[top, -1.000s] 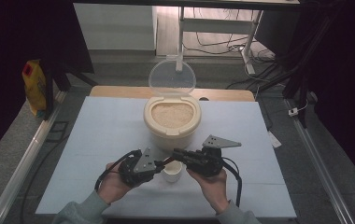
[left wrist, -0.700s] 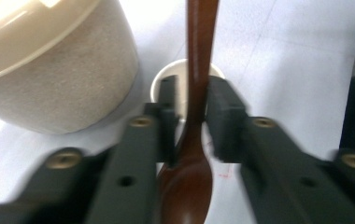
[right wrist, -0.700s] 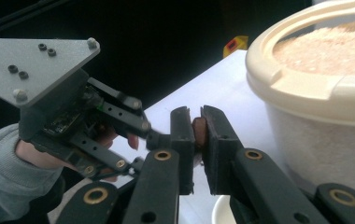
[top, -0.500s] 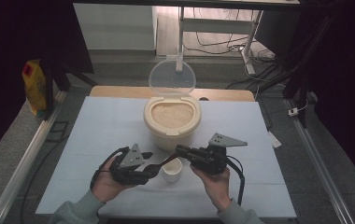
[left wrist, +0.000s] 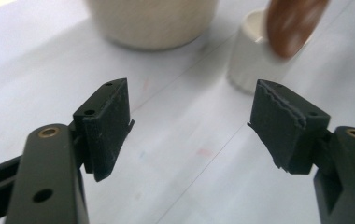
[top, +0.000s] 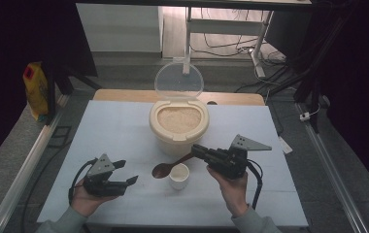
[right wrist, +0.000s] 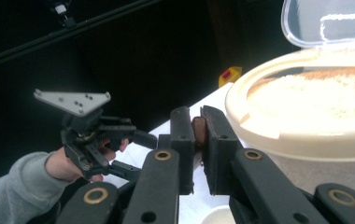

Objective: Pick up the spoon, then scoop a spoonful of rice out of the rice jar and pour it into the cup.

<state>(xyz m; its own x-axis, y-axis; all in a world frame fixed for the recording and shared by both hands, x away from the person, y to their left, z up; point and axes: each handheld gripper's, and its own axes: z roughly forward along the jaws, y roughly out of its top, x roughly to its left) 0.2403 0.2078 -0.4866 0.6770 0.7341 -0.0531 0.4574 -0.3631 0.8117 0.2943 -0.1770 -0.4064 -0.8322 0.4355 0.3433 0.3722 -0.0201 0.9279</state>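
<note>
- Writing: none legible anywhere, not even on the yellow packet (top: 35,89) with its red patch, standing off the table (top: 119,126) far to the left gripper's outer side.
- Right gripper (top: 198,150): clamping shut on the brown spoon (top: 169,166) by its handle, with the bowl hanging just past the jaw tips, over the rim of the white cup (top: 178,175).
- Left gripper (top: 128,172): gaping, jaws having just been opening, gripping nothing; cup and spoon sitting ahead of its tips, slightly apart.
- Rice container (top: 178,124): standing beyond both grippers, lid (top: 178,81) tipped up.
- Right gripper view: revealing the handle (right wrist: 198,131) pinched between the pads, hard to see from above.
- Left gripper view: exposing bare table between the parted pads (left wrist: 111,123).
</note>
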